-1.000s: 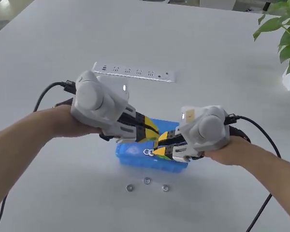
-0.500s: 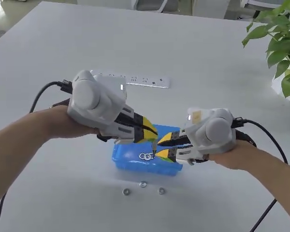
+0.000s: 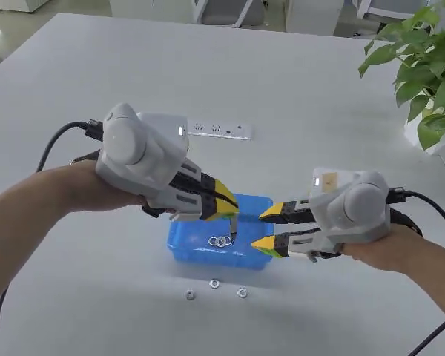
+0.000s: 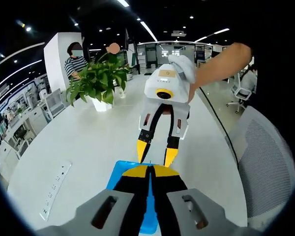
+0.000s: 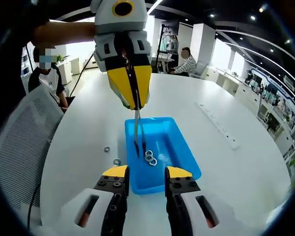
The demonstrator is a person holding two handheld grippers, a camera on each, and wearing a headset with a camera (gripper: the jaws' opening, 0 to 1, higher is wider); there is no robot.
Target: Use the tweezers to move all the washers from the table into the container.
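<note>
Washers (image 3: 221,241): small cluster lying inside blue container (image 3: 200,256), tweezers (image 5: 137,130) tips just above them. Loose washers (image 3: 214,282): three on bench (image 3: 319,111), just in front of container.

Left gripper (image 3: 226,210): my fingers clamped on tweezers, poised over container.

Change: a second ago right gripper (image 3: 268,230) sat close beside tweezers, washer at tip. Now it is drawn back off container's right end, fingers apart, holding nothing.

Judgement: that drop looks done, three left to fetch.
</note>
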